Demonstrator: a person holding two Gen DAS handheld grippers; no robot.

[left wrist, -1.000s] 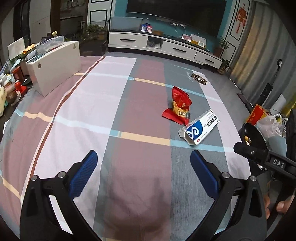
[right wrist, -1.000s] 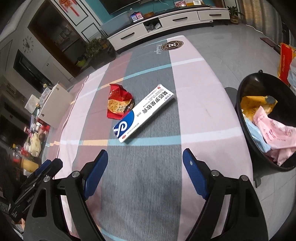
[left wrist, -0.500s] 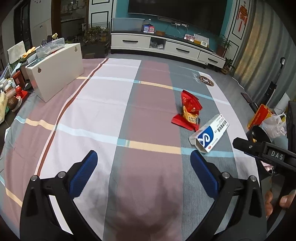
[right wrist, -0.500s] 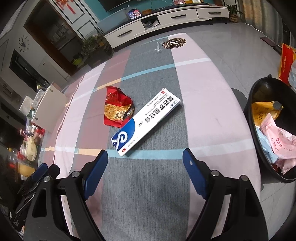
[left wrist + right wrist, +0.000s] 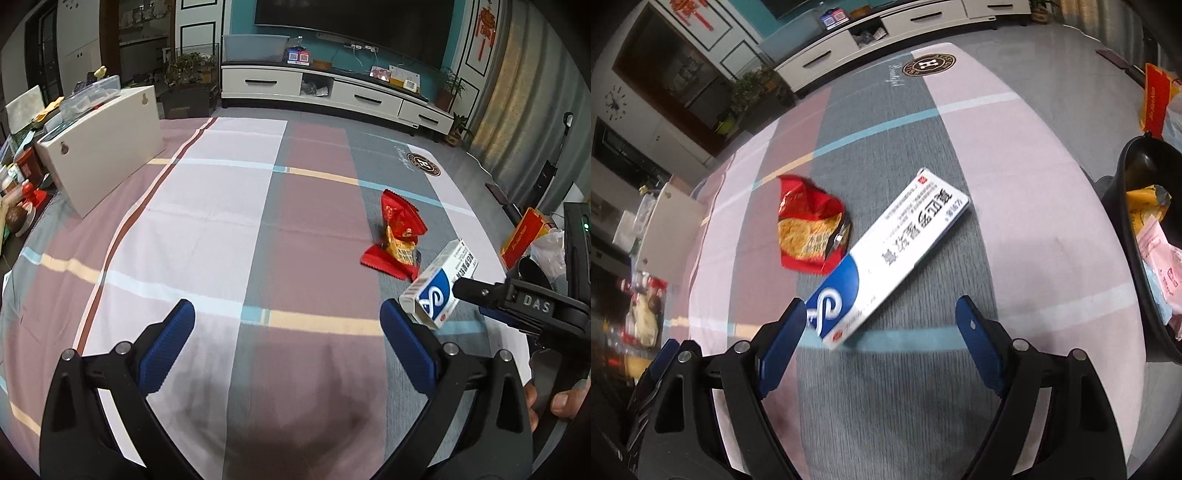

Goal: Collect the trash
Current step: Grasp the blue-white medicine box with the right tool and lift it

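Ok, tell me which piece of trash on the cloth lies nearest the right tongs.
The long white and blue box: its blue end reaches between the open right tongs. The red snack wrapper lies farther off, beside it.

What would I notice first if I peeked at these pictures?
Probably the long white and blue box lying slantwise on the striped tablecloth, just ahead of the open right gripper. Beside it, touching its left side, sits a crumpled red snack bag. At the right edge stands a black bin with wrappers already inside.
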